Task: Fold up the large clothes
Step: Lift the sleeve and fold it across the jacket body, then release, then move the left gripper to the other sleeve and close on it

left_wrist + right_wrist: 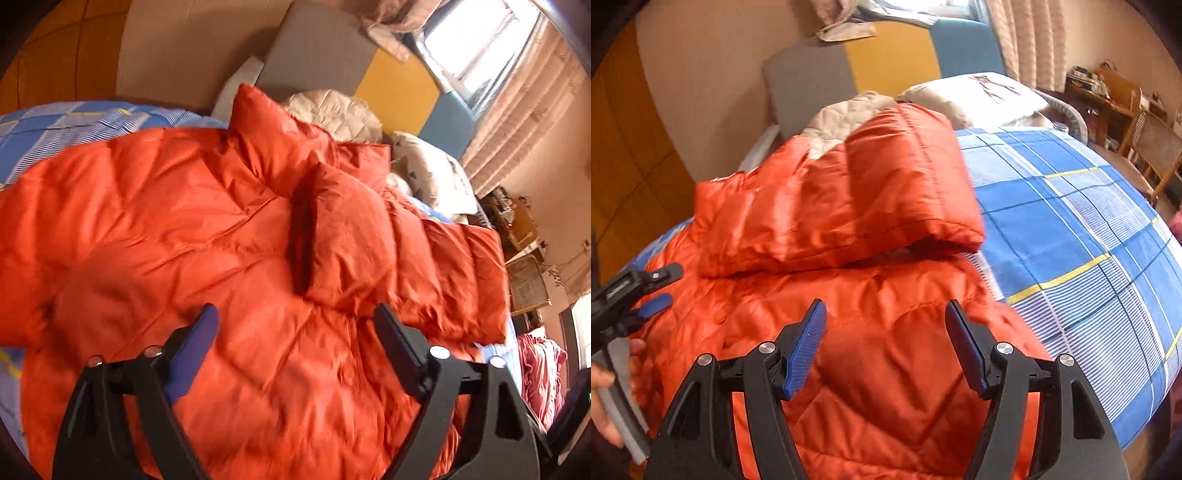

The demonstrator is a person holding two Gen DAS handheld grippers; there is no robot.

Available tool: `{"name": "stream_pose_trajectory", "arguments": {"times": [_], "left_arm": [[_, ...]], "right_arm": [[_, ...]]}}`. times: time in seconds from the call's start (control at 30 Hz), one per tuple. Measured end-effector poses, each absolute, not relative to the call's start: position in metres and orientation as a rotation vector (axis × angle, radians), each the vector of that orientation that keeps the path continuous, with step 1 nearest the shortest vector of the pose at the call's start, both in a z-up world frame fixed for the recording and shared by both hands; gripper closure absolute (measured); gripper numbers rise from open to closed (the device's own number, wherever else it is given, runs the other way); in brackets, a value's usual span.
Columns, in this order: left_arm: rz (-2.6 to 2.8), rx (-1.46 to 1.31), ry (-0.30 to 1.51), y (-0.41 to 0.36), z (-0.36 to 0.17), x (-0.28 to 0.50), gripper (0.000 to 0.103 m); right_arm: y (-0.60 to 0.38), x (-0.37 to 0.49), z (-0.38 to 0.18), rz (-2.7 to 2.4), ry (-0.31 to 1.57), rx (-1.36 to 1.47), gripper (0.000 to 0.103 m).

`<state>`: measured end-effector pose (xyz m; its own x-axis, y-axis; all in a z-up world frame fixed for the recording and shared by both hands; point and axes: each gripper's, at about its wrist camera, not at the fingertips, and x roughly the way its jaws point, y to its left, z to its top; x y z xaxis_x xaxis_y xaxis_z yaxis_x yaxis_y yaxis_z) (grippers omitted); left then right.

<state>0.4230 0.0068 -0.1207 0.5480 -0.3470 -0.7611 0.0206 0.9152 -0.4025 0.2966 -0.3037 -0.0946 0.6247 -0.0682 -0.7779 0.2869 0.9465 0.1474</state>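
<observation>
An orange puffer jacket (166, 221) lies spread on the bed, with one sleeve (343, 240) folded across its body. My left gripper (295, 314) hovers just over the jacket's lower part, open, with nothing pinched between its blue pads. In the right wrist view the jacket (798, 206) shows a padded section (886, 177) doubled over on top. My right gripper (885, 308) hangs open above the jacket's near edge, holding nothing. The left gripper (670, 286) appears at the far left of this view, held by a hand (605, 387).
A blue checked bedsheet (1071, 221) covers the bed to the right of the jacket. A beige quilted garment (332, 114) and a white pillow (979, 96) lie near the grey, yellow and blue headboard (317, 55). A wooden desk and chair (1145, 147) stand beyond the bed.
</observation>
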Motion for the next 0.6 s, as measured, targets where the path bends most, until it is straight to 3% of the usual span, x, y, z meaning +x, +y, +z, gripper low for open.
{"name": "stream_pose_trajectory", "arguments": {"times": [0.1, 0.17, 0.2, 0.23, 0.3, 0.43, 0.6], "left_arm": [[-0.221, -0.372, 1.001, -0.005, -0.131, 0.442, 0.025], [-0.239, -0.346, 1.003, -0.014, -0.132, 0.45, 0.05], [-0.243, -0.327, 1.001, -0.017, -0.131, 0.452, 0.078], [-0.261, -0.326, 0.997, -0.018, -0.13, 0.453, 0.09], [-0.258, -0.315, 0.962, -0.014, -0.123, 0.447, 0.096], [-0.202, -0.327, 0.91, 0.011, -0.108, 0.427, 0.097], [-0.095, -0.266, 0.887, 0.044, -0.108, 0.407, 0.097]], "right_arm": [[-0.31, 0.302, -0.097, -0.212, 0.879, 0.272, 0.037], [-0.311, 0.304, -0.096, -0.216, 0.875, 0.274, 0.037], [-0.309, 0.305, -0.094, -0.229, 0.866, 0.261, 0.037], [-0.308, 0.307, -0.092, -0.236, 0.853, 0.254, 0.037], [-0.305, 0.306, -0.085, -0.232, 0.813, 0.254, 0.037], [-0.298, 0.32, -0.078, -0.22, 0.782, 0.249, 0.037], [-0.283, 0.366, -0.102, -0.186, 0.886, 0.226, 0.037]]}}
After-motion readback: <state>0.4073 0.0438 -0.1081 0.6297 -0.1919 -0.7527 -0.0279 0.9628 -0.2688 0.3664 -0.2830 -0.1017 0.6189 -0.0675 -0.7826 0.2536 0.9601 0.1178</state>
